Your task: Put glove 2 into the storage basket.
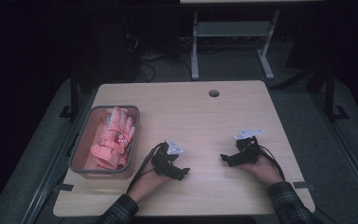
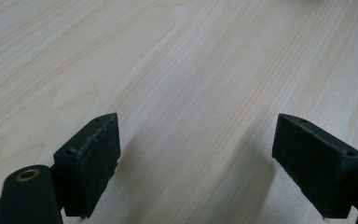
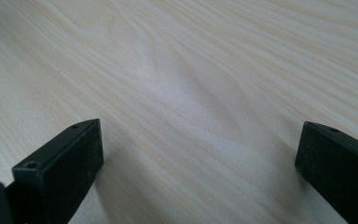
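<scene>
Two grippers on the desk [image 1: 205,116], left gripper [image 1: 179,172] just right of the bin [image 1: 81,170] of pink gloves [image 1: 114,137], jaws apart, right gripper [image 1: 226,158] farther right, jaws apart, both empty

The high view looks forward and down from above the person's side, taking in the whole surface [image 1: 214,116] with dark floor around it. The left gripper view rides low on the left claw [image 2: 196,158], facing along its jaws, very near the wood grain. The right gripper view does the same on the right claw [image 3: 198,163]. All three views share the bare pale wood at the near middle.
</scene>
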The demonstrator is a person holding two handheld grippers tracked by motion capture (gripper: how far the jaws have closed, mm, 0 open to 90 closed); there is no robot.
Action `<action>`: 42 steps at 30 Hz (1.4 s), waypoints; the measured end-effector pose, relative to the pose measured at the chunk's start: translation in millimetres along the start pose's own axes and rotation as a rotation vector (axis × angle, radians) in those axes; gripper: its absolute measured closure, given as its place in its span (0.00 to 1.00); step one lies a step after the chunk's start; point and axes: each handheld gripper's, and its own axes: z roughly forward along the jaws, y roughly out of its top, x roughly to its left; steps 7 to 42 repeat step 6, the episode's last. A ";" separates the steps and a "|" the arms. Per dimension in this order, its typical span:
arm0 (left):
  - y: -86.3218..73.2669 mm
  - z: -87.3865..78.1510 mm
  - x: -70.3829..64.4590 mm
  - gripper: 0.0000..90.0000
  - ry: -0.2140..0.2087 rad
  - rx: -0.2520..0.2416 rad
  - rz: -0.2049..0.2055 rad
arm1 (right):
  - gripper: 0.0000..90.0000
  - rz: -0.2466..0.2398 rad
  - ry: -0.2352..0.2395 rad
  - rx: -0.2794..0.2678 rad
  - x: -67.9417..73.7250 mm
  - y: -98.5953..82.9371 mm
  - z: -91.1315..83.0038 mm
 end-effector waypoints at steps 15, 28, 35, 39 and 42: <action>-1.8 0.6 0.7 0.16 -0.001 0.008 -0.009 | 0.00 0.000 0.000 0.000 0.0 0.0 0.0; -1.8 0.6 0.7 0.16 -0.001 0.008 -0.009 | 0.00 0.000 0.000 0.000 0.0 0.0 0.0; -1.8 0.6 0.7 0.16 -0.001 0.008 -0.009 | 0.00 0.000 0.000 0.000 0.0 0.0 0.0; -1.8 0.6 0.7 0.16 -0.001 0.008 -0.009 | 0.00 0.000 0.000 0.000 0.0 0.0 0.0; -1.8 0.6 0.7 0.16 -0.001 0.008 -0.009 | 0.00 0.000 0.000 0.000 0.0 0.0 0.0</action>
